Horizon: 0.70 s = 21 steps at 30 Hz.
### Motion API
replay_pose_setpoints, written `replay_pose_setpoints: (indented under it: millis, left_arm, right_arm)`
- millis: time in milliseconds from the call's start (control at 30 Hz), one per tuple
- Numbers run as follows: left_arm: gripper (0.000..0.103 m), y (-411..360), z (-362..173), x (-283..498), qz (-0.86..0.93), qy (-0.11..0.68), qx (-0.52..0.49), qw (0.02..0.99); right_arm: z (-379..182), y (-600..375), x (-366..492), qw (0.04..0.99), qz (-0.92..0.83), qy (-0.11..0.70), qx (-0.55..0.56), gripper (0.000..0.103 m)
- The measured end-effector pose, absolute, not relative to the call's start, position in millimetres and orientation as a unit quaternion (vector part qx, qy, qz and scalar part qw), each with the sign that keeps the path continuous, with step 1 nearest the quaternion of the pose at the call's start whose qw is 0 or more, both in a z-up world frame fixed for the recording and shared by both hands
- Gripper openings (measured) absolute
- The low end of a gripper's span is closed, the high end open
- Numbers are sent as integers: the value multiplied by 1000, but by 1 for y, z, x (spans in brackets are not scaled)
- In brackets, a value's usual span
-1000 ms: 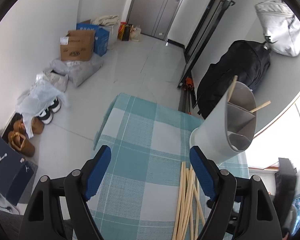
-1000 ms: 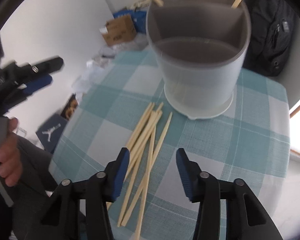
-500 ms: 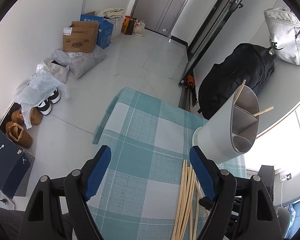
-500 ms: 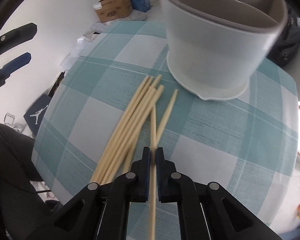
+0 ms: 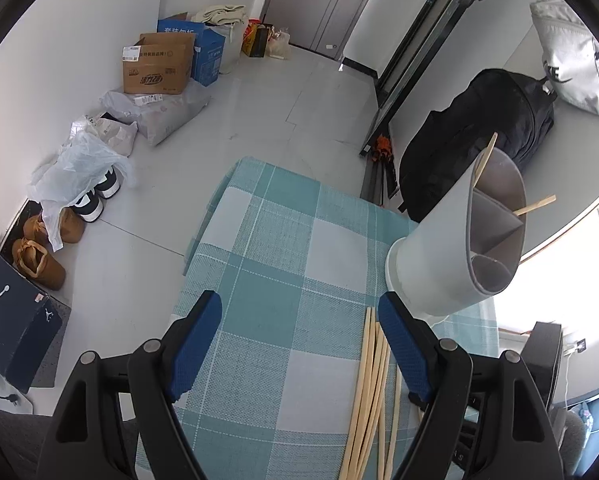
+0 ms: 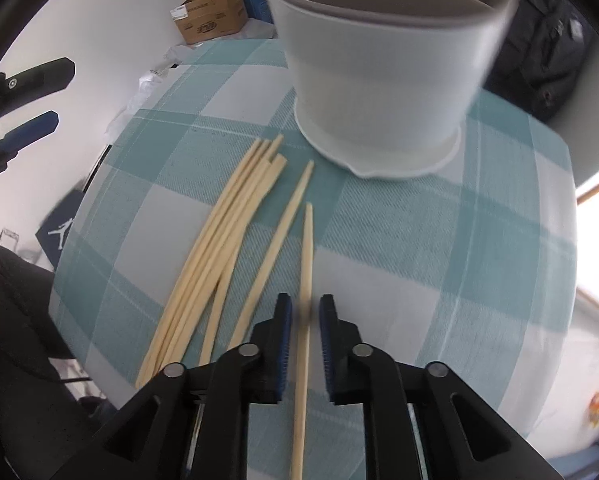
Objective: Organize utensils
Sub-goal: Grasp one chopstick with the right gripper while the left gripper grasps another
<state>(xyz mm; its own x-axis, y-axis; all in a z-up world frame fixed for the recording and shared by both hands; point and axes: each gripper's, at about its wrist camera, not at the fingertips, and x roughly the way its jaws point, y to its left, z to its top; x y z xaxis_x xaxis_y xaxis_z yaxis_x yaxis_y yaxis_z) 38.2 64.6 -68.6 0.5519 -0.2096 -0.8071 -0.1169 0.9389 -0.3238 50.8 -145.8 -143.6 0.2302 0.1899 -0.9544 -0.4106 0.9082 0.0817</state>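
The right claw [image 6: 304, 316] has just been opening; one chopstick [image 6: 306, 256] lies lengthwise between its parted pads, pointing ahead toward the holder [image 6: 379, 92]. The left claw [image 5: 299, 340] hangs wide apart, empty.

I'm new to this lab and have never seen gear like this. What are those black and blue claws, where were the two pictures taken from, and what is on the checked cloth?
These are two hand-held grippers, one in each of a person's hands, each with a fisheye camera looking along its fingers. One picture is from the left gripper, whose jaws stand wide open over the checked tablecloth with nothing between them. The other is from the right gripper. Its jaws have just been opening a little and stand slightly apart, with one chopstick between them; the pads no longer seem to press on it. On the cloth lie a bundle of chopsticks and a grey divided holder with two chopsticks inside.
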Motion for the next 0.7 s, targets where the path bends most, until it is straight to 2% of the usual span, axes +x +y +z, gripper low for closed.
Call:
replay_pose_setpoints:
  millis: [267, 367, 400, 433, 600, 700]
  left_arm:
    - [77, 59, -82, 42, -14, 497, -134, 857]
    - [77, 57, -90, 43, -7, 510, -121, 852]
    - [77, 56, -92, 44, -5, 514, -114, 850]
    - [77, 54, -95, 44, -6, 518, -108, 849]
    - [77, 37, -110, 47, -28, 548, -88, 831]
    - [77, 22, -118, 48, -43, 565, -72, 821]
  right_arm:
    - [-144, -125, 61, 793, 194, 564, -126, 20]
    - [-145, -129, 65, 799, 192, 558, -110, 13]
    - [-146, -131, 67, 801, 190, 557, -106, 6]
    - [-145, -137, 67, 802, 193, 557, -93, 4]
    - [-133, -166, 72, 814, 197, 546, -35, 4]
    - [-111, -182, 65, 834, 210, 511, -4, 4]
